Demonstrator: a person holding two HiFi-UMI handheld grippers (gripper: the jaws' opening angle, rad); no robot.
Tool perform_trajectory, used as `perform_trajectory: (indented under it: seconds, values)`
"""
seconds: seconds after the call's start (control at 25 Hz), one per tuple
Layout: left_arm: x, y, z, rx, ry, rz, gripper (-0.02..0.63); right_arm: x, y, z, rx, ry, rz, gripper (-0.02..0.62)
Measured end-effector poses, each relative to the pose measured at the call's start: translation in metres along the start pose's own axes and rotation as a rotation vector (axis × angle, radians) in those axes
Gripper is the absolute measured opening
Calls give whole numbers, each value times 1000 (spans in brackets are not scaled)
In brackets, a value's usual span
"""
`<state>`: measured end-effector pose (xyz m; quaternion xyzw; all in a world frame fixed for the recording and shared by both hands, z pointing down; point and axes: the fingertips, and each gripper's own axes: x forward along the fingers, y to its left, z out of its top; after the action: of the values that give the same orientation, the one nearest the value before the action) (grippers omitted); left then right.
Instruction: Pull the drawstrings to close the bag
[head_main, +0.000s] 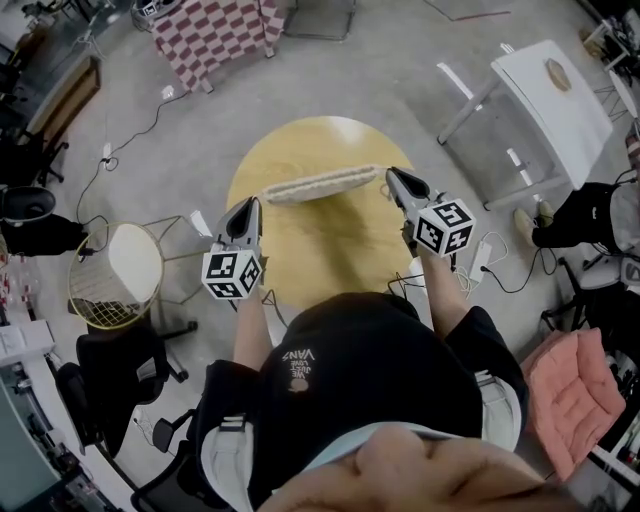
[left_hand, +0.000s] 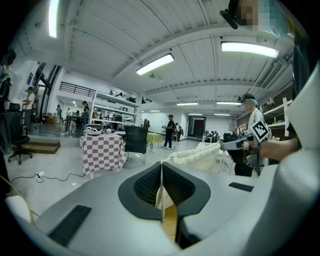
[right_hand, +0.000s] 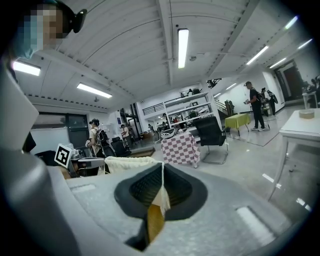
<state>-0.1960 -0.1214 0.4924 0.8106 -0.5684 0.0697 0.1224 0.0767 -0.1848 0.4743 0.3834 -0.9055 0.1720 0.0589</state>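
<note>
Nearest is the person's own black shirt (head_main: 350, 380), filling the bottom of the head view, with both forearms reaching out past it. The marker cubes hide the hands from above. In each gripper view the grey gripper body covers the lower half, so the tabletop shows only as a sliver of yellow wood under the jaws.

The left gripper (head_main: 249, 203) and the right gripper (head_main: 391, 176) are both clamped tight, each with its ribbed pads pressed flat on a cream drawstring (left_hand: 162, 198) whose short end hangs out below the jaws. The cream knitted bag (head_main: 322, 184) hangs stretched in a long narrow band between the two tips, over the far half of the round wooden table (head_main: 330, 255). Its mouth runs along the top edge (what is inside cannot be told), and a soft shadow lies on the wood beneath it.

On the floor to the person's left stand a black office chair (head_main: 105, 370) and, just beyond it, a gold wire basket (head_main: 95, 295) under a round white top that hides whatever it holds. To the right is a chair with a pink cushion (head_main: 572, 390). Cables (head_main: 135, 125) trail over the grey floor left of the table. Further off, a white table (head_main: 550, 95) stands at the right and a table under a red-and-white checkered cloth (head_main: 215, 35) straight ahead, with a black chair (left_hand: 135, 140) beside it. Past that are shelving and a few standing people, small and far off in the hall
</note>
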Motion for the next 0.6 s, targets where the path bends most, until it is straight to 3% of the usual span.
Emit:
perform_trajectory:
  seconds: [0.6]
  values:
    - [-5, 9, 6, -10, -7, -10, 17, -11, -5, -6, 22, -1, -71, 5]
